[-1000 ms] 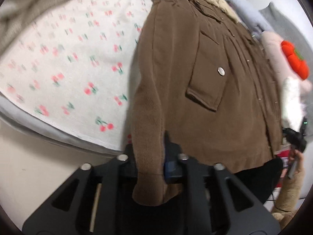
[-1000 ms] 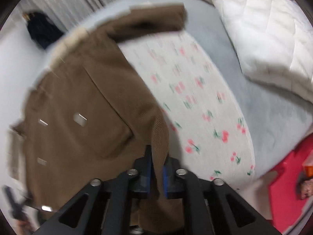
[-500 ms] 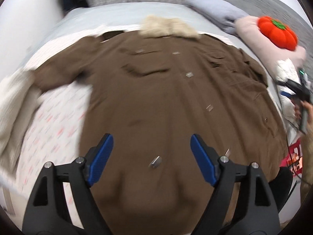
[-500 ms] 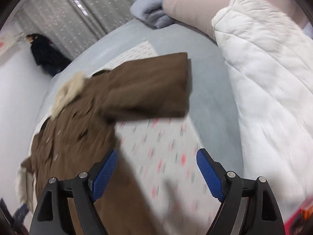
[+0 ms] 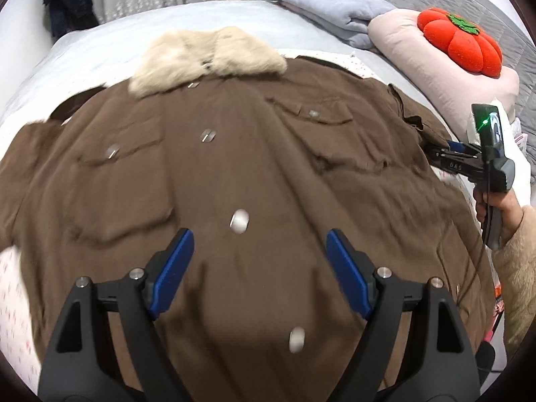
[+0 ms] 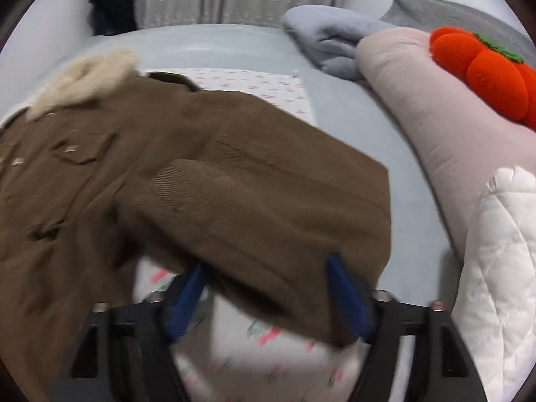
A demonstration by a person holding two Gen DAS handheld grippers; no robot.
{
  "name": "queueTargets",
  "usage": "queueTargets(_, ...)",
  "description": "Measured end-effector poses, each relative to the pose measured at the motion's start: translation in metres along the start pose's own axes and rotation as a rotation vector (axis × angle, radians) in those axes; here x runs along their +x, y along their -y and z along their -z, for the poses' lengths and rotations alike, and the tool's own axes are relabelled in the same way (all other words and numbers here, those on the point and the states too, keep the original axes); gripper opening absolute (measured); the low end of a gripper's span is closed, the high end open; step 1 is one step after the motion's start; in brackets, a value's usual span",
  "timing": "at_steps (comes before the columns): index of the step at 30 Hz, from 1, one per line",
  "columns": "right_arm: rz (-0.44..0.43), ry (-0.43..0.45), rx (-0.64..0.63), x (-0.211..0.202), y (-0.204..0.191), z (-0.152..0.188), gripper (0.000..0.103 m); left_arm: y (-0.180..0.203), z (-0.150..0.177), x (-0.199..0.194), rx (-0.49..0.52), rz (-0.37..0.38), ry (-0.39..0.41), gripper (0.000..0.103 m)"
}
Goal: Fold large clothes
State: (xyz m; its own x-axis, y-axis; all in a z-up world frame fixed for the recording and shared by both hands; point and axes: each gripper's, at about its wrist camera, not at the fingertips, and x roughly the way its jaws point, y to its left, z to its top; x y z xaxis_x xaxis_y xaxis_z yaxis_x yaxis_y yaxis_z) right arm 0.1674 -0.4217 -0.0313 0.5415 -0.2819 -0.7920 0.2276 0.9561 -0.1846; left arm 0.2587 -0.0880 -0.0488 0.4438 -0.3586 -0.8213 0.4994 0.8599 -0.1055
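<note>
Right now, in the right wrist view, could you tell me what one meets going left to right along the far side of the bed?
Dark hanging garment → fur collar → folded blue-grey blanket → pink bolster → orange pumpkin cushion.

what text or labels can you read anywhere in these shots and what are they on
"DAS" or something close to it: small pale letters on the black body of the right tool, seen from the left wrist view; too small to be sure.
Lit screen beside the green light on the device atop that tool: too small to read.
Brown coat, its snaps and the printed sheet: no text shows.
</note>
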Motion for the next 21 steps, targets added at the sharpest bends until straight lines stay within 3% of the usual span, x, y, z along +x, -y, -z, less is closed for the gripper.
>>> queueTargets(1, -0.038, 0.012, 0.046, 0.001, 0.009, -0.005, 0.046, 0.001, -0.007, 0.006, 0.004, -0.001, 0.010, 0.081)
queueTargets(2, -0.064, 0.025, 0.073, -0.002, 0.015, -0.008, 0.024, 0.003, -0.015, 0.012, 0.003, -0.003, 0.024, 0.081)
queueTargets(3, -0.086, 0.057, 0.097, -0.009, 0.023, -0.014, 0.012, 0.004, -0.022, 0.018, -0.004, 0.001, 0.035, 0.081)
queueTargets(5, -0.083, 0.123, 0.109, -0.026, 0.035, -0.026, 0.009, 0.010, -0.033, 0.029, -0.023, 0.059, 0.060, 0.081)
queueTargets(7, -0.006, 0.214, 0.146, -0.056, 0.057, -0.040, 0.007, 0.019, -0.037, 0.040, -0.044, 0.140, 0.064, 0.081)
queueTargets(9, -0.030, 0.290, 0.281, -0.086, 0.105, -0.050, 0.007, 0.038, -0.037, 0.056, -0.052, 0.234, 0.054, 0.081)
queueTargets(11, 0.026, 0.331, 0.388, -0.106, 0.151, -0.055, 0.006, 0.064, -0.032, 0.073, -0.050, 0.310, 0.030, 0.081)
queueTargets(12, 0.060, 0.347, 0.439, -0.113, 0.176, -0.055, 0.006, 0.073, -0.029, 0.078, -0.045, 0.305, 0.031, 0.081)
queueTargets(14, 0.059, 0.342, 0.522, -0.115, 0.218, -0.054, 0.006, 0.102, -0.021, 0.088, 0.023, 0.219, 0.051, 0.082)
queueTargets(16, 0.079, 0.333, 0.546, -0.108, 0.234, -0.054, 0.006, 0.126, -0.016, 0.090, 0.104, 0.130, 0.078, 0.084)
queueTargets(18, 0.153, 0.293, 0.585, -0.093, 0.249, -0.050, 0.005, 0.134, -0.014, 0.094, 0.124, 0.081, 0.058, 0.084)
queueTargets(20, 0.069, 0.190, 0.707, -0.063, 0.271, -0.038, 0.006, 0.138, -0.012, 0.094, 0.165, 0.067, 0.011, 0.084)
queueTargets(21, 0.062, 0.180, 0.735, -0.056, 0.275, -0.033, 0.007, 0.140, -0.010, 0.093, 0.201, 0.078, -0.019, 0.084)
